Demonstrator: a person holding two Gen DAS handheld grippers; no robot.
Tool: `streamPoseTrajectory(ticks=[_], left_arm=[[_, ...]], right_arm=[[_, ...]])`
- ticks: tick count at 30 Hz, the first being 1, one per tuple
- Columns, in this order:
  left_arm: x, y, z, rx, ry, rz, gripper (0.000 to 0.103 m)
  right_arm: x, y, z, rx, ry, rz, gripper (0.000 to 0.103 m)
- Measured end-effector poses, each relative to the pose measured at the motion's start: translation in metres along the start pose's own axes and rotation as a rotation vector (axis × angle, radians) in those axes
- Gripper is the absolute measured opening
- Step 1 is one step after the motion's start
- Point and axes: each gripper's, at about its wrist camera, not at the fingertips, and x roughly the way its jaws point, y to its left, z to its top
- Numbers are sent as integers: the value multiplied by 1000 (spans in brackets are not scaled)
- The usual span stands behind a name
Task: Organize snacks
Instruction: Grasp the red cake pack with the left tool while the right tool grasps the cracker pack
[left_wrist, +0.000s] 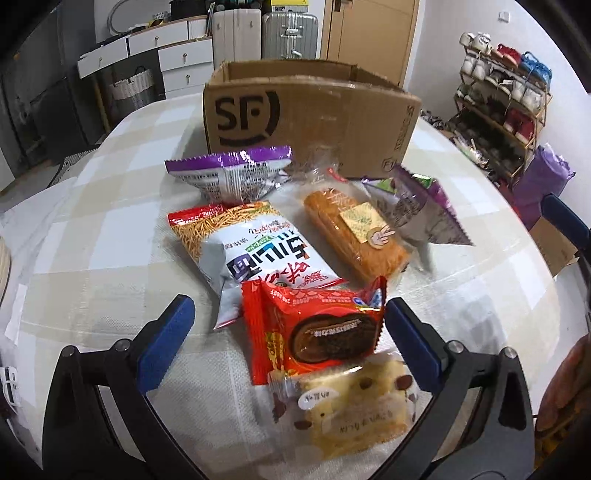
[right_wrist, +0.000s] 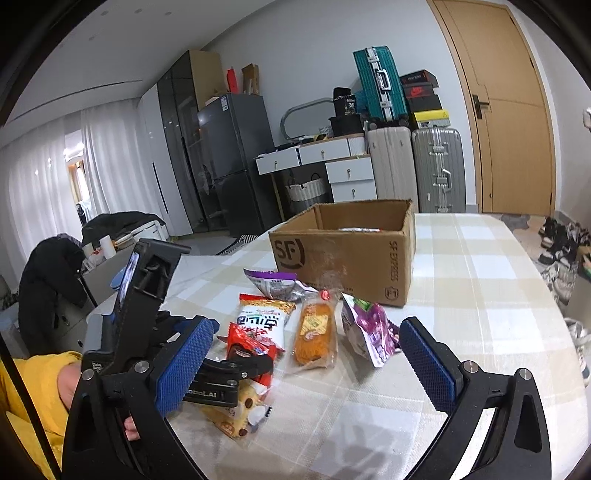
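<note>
The left gripper (left_wrist: 288, 332) stands wide open, its blue pads (left_wrist: 166, 343) on either side of the red pie pack (left_wrist: 314, 325) without touching it, and it holds nothing. The pie pack lies flat on the checked counter (left_wrist: 92, 240), its long axis running across the left wrist view, crimped ends toward each pad. Nearest the camera, just under the pie pack's near edge, lies a clear-wrapped cake (left_wrist: 351, 410) dotted with brown pieces.

Beyond the pie pack, and partly under its far edge, is the noodle bag (left_wrist: 243, 251). Its long axis points away from the camera and a little to the left, the red top end farthest off. To its right the orange bread (left_wrist: 354, 236) lies nearly parallel in a clear wrapper, long axis running from the box down toward the right pad. Behind the noodle bag a purple-edged bag (left_wrist: 232, 173) lies crosswise, back side up. Right of the bread a second purple bag (left_wrist: 421, 206) is crumpled and tilted; which way it points is unclear.

The open cardboard box (left_wrist: 310, 118) stands upright behind them all, its SF side facing the snacks, with the first purple bag just in front of it.

The right gripper (right_wrist: 306, 365) is also wide open and empty, above bare counter near the second purple bag (right_wrist: 369, 328). In its view a yellow sleeve (right_wrist: 40, 373) shows behind the left gripper (right_wrist: 225, 373).
</note>
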Motion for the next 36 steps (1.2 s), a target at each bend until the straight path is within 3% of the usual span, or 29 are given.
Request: streamPoseTrajectory(ticks=[2,5,6,7,10,20,25,30,36], left_arm=[[7,-1,0,-4,4,-9,101],[13,0,-1,-13,15,-38,83],[17,1,-1,-15,26,-35,73],[18,1,-3,-16,31,-34,55],[21,3,-3,-22,35,-62,45],[18,18,1,-60,9,-107,42],[1,29,5,-80,-27,-116,42],[-23,51,8,-127,-75,-123,42],[-56,83,6,-184,-138,-116,42]], right_arm=[[1,-5,-2,20,7,2,102],[4,-10,-4,39,15,9,102],[6,-11,-5,46,18,11,102],[7,-12,-6,52,21,13,102],[10,-13,-8,65,30,22,102],[17,-5,-10,58,65,-8,102],[20,-1,-9,68,95,39,102],[42,15,-17,52,249,188,102],[72,52,-38,-56,402,223,102]])
